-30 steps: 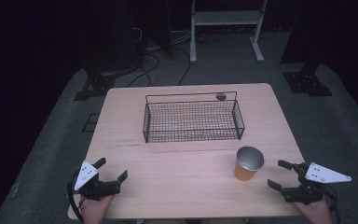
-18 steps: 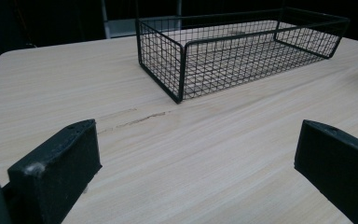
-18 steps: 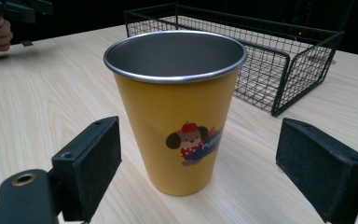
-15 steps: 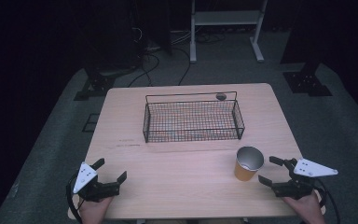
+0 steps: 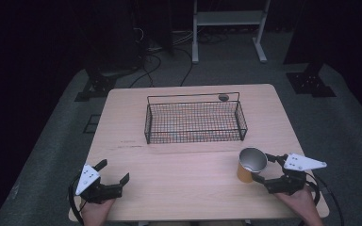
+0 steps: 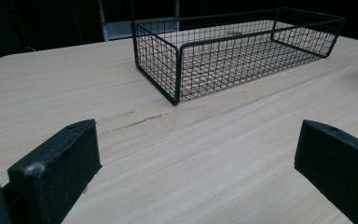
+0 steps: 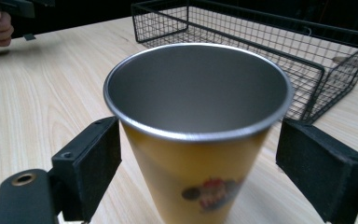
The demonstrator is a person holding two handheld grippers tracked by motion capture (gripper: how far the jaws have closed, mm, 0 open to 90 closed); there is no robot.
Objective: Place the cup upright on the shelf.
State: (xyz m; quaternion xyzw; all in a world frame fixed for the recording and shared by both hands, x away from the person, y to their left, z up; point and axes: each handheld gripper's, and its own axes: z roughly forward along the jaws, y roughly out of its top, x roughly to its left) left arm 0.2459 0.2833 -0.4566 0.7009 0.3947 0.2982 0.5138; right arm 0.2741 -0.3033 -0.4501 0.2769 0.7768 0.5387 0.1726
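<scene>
A metal cup [image 5: 252, 165] with a yellow outside and a small printed picture stands upright on the wooden table [image 5: 179, 165], at the front right. My right gripper [image 5: 263, 168] is open with one jaw on each side of the cup [image 7: 198, 135]. In the right gripper view a small gap shows between each jaw and the cup wall. My left gripper [image 5: 114, 170] is open at the front left with nothing between its jaws [image 6: 198, 163]. An empty black wire basket [image 5: 193, 96] sits at the middle back of the table.
A small dark round object [image 5: 223, 97] lies on the table just behind the basket's far rim. The basket [image 6: 179, 46] is well ahead of my left gripper, with bare wood between them. On the floor beyond the table are cables and stand legs.
My right gripper has moved left toward the cup and now has a jaw on each side of it. The left gripper and the cup have stayed where they were.
</scene>
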